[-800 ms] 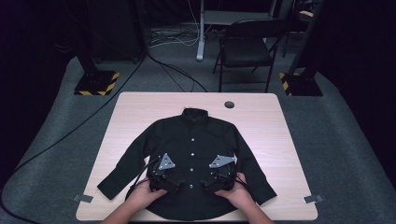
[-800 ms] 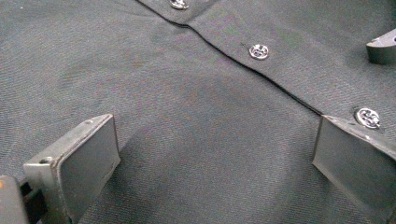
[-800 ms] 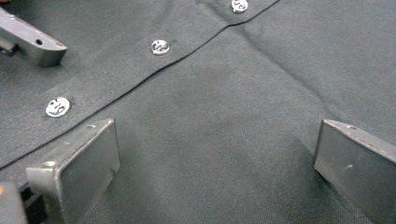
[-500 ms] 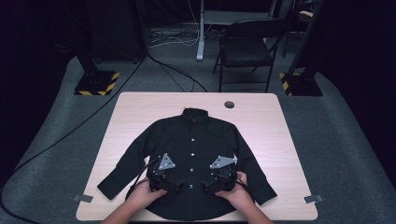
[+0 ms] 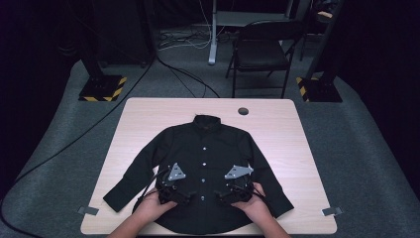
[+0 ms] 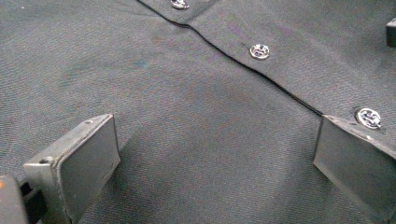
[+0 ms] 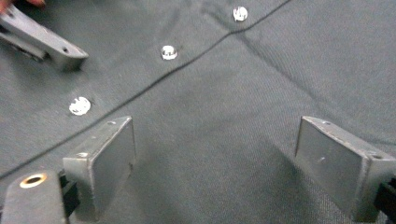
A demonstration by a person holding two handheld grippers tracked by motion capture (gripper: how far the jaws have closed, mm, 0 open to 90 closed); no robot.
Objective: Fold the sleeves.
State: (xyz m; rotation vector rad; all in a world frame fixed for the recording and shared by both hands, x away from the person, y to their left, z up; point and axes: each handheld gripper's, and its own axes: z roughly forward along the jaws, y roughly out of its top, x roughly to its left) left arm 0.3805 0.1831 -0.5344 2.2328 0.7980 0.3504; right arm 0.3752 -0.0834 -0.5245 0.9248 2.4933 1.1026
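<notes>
From the high view I see the black button-up shirt (image 5: pixel 198 168) spread flat at the desk's near edge, while the left gripper view and right gripper view show both jaw pairs wide and empty over its soft, light, limp cloth, which I judge is best pinched beside the button placket (image 6: pixel 261 74).

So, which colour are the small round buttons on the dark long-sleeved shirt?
The small round buttons are shiny silver-white; the left gripper view shows them best.
</notes>
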